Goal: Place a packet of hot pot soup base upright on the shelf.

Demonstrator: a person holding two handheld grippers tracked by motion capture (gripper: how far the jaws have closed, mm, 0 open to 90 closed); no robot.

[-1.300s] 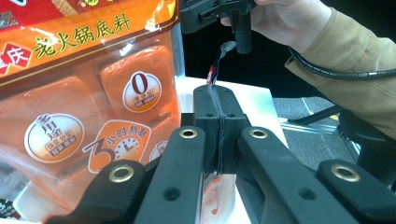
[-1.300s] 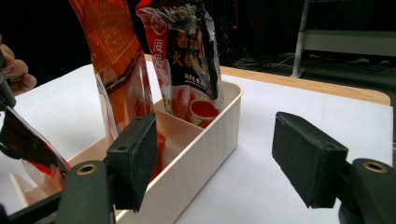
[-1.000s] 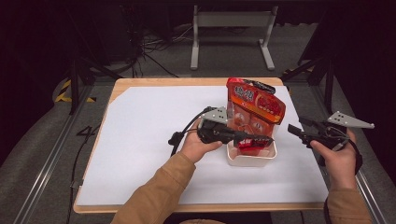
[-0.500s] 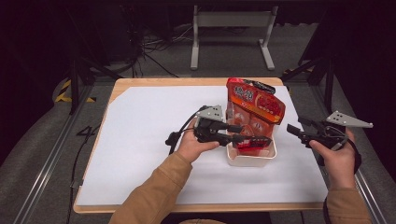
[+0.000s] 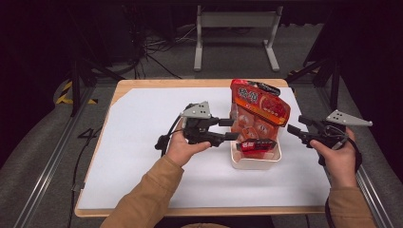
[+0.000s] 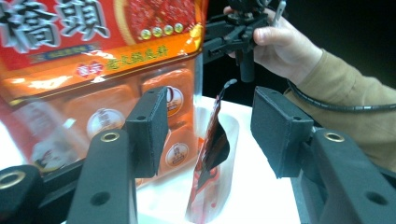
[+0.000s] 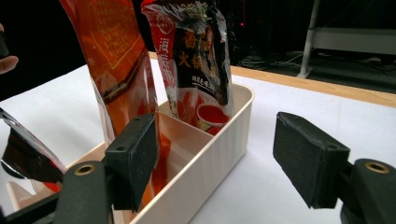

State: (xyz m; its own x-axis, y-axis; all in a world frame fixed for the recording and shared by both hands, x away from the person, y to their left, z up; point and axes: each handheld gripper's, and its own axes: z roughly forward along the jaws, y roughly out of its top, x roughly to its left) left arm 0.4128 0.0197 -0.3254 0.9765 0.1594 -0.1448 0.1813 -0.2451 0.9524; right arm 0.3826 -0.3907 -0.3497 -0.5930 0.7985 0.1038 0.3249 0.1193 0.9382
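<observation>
Tan sleeves [image 5: 142,199]; black grippers, grey three-cornered plates [image 5: 197,110], trailing cables

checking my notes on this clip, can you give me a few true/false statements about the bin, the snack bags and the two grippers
1. The white bin stands on the white sheet that covers the table. True.
2. The left gripper is clamped on the small dark red packet. False: its jaws have just been opening, and in the left gripper view the packet stands in the bin beyond the pads, untouched.
3. The large orange-red bag lies flat on the sheet. False: it stands upright in the bin.
4. The right gripper is open and holds nothing. True.
5. The bin has a divider inside. True, as the right gripper view shows.
6. The right gripper reaches into the bin. False: it is off to the bin's right.
</observation>
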